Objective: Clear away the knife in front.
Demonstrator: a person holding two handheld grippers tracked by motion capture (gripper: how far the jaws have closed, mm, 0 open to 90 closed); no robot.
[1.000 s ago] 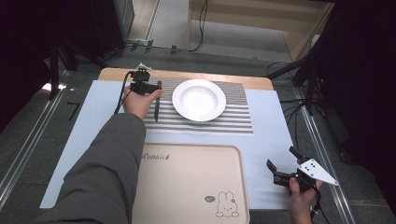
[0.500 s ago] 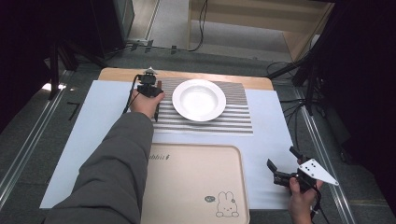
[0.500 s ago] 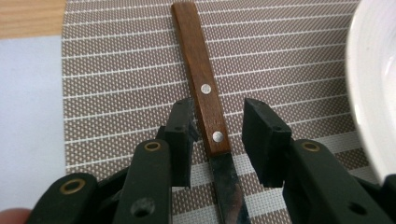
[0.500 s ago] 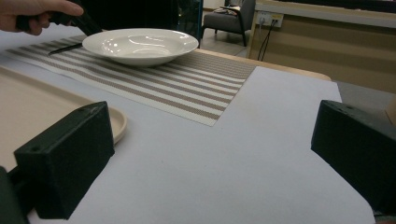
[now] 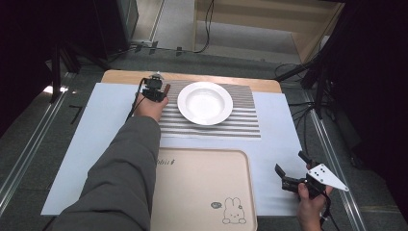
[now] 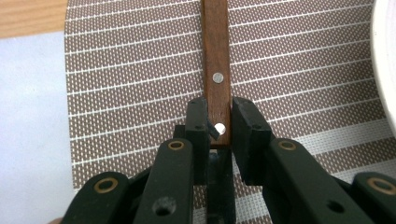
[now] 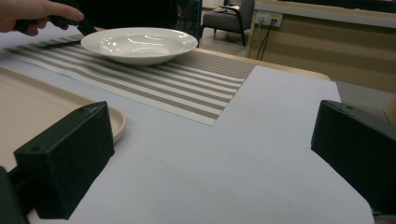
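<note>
Left edge: pale blue table cover (image 5: 96, 144), spread over the wooden tabletop (image 5: 120, 76), whose bare wood shows along the far side.

Left arm: grey sleeve (image 5: 120, 178) reaching forward from the bottom of the high view to the near left part of the striped placemat.

Left gripper (image 5: 155, 94): pointed down at the left part of the placemat. In the left gripper view (image 6: 219, 126) its jaws have just been closing, and they now stand pressed on either side of the near end of the wooden handle.

Wooden handle (image 6: 215, 65): dark brown, flat, with metal rivets; belongs to a piece of cutlery whose working end is out of view. It lies on the mat, just left of the plate, running away from the gripper.

Striped placemat (image 5: 240, 122): brown and white woven stripes, laid on the table cover at the far middle.

White plate (image 5: 205, 102): deep, round, standing on the placemat; apart from the handle.

Beige tray (image 5: 202, 183): on the near middle of the table, a rabbit drawing at its near right corner.

Right gripper (image 5: 293, 168): near right corner of the cover, well apart from plate and handle; jaws spread wide, nothing between them, as the right gripper view confirms (image 7: 210, 154).
</note>
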